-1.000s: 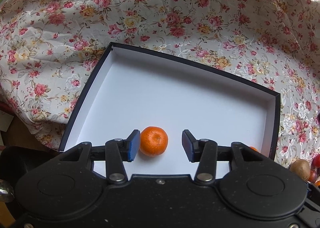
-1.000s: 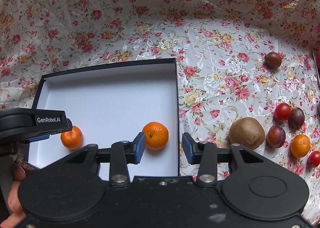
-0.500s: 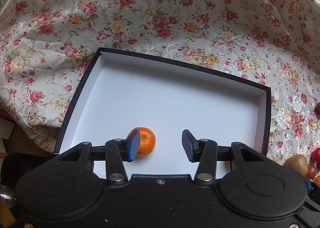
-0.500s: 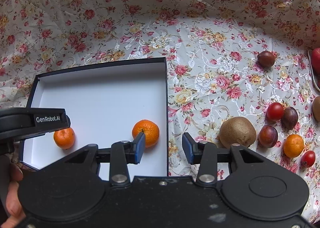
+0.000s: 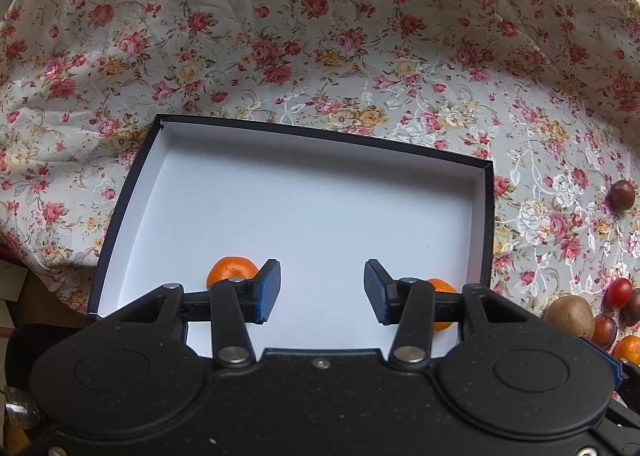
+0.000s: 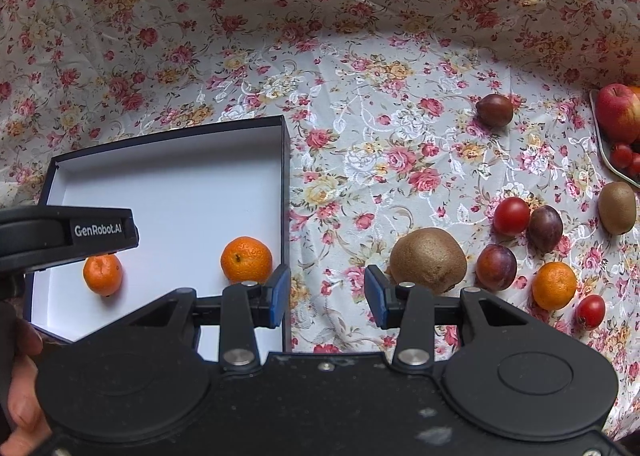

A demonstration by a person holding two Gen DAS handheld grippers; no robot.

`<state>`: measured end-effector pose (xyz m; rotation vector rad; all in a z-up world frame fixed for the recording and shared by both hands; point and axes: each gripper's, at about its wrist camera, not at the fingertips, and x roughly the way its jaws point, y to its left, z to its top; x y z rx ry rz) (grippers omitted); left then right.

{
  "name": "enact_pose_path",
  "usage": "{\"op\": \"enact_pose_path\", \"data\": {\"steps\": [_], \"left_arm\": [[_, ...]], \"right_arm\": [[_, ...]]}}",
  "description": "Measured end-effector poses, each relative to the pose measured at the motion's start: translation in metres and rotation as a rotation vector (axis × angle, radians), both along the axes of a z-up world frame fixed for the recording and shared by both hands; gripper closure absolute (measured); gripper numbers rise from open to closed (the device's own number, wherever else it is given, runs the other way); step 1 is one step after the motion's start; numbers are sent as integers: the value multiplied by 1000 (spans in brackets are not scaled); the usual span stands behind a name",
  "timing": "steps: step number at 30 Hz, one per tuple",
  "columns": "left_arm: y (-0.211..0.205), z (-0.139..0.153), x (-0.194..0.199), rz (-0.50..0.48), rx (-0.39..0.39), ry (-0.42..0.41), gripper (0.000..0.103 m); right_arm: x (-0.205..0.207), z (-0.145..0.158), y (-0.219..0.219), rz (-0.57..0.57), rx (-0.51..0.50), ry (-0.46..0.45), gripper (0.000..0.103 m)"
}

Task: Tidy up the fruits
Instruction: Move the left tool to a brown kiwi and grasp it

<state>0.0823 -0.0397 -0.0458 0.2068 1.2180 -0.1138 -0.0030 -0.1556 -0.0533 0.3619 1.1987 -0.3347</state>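
Note:
A shallow dark-rimmed box [image 5: 320, 135] [image 6: 285, 175] with a white floor lies on the flowered cloth. Two mandarins rest inside it: one [image 5: 231, 268] [image 6: 102, 273] near the front left, one [image 5: 440, 288] [image 6: 246, 259] by the right wall. My left gripper [image 5: 322, 292] hangs open above the box floor between the two, holding nothing. My right gripper [image 6: 326, 292] is open over the cloth just right of the box, a kiwi [image 6: 428, 258] beside its right finger. Loose on the cloth to the right are plums [image 6: 495, 267], tomatoes [image 6: 511, 215] and another mandarin [image 6: 554, 285].
A second kiwi [image 6: 616, 207] and a lone plum [image 6: 494, 109] lie further right and back. A dish [image 6: 606, 153] at the right edge holds an apple [image 6: 618, 111] and small tomatoes. A hand [image 6: 20, 388] grips the left tool at the lower left.
Both grippers have shifted right. The left mandarin went from between the left fingers to behind the left finger. The right gripper left the box for the cloth. Neither opening changed.

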Motion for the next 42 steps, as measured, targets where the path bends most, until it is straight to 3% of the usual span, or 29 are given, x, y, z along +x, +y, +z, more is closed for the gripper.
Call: {"op": "enact_pose_path", "data": {"steps": [30,42], "left_arm": [[-106,2,-47,-223,6,10,48],[-161,-6,-76,-342,-27,56,48]], "right_arm": [[-56,8,-79,-127,7,38,59],[-98,4,-146,-279,51,59,59]]}}
